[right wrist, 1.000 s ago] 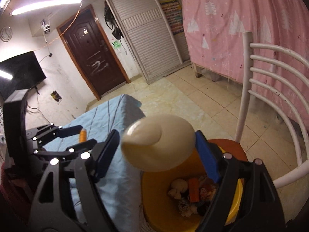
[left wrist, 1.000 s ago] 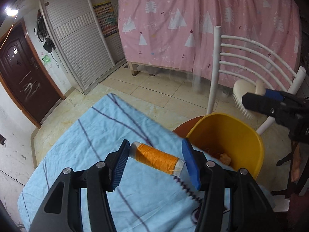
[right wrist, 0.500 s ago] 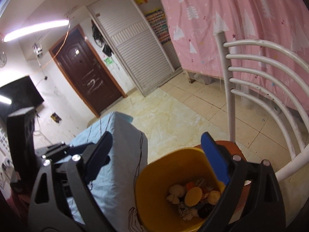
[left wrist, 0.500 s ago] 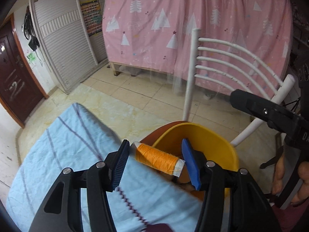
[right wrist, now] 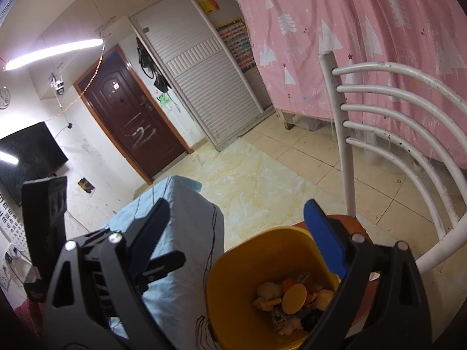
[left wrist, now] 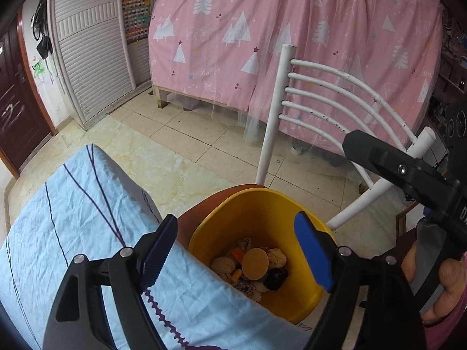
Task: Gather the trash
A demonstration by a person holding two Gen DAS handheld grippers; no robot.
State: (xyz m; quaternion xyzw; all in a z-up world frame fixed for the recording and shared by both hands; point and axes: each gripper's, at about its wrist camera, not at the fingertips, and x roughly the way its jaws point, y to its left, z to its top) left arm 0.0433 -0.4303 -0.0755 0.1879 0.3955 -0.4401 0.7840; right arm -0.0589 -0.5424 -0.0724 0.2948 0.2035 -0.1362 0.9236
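Note:
A yellow bin (left wrist: 262,215) stands on a chair seat beside the table, with several pieces of trash (left wrist: 254,265) at its bottom; the orange thread spool (left wrist: 237,253) lies among them. My left gripper (left wrist: 236,250) is open and empty above the bin. My right gripper (right wrist: 242,245) is open and empty, also above the bin (right wrist: 233,285); its trash (right wrist: 292,297) shows below. The right gripper's arm (left wrist: 408,175) shows at the right of the left wrist view, and the left gripper's body (right wrist: 46,221) at the left of the right wrist view.
A light blue cloth (left wrist: 73,221) covers the table left of the bin. The white chair back (left wrist: 335,108) rises behind the bin. A pink curtain (left wrist: 292,29) hangs beyond. Tiled floor (right wrist: 262,169), a brown door (right wrist: 128,128) and a shutter cupboard (right wrist: 204,81) lie further off.
My right gripper opened and dropped a cream brush into the bin. My left gripper moved right over the bin, opened and let the orange thread spool fall in.

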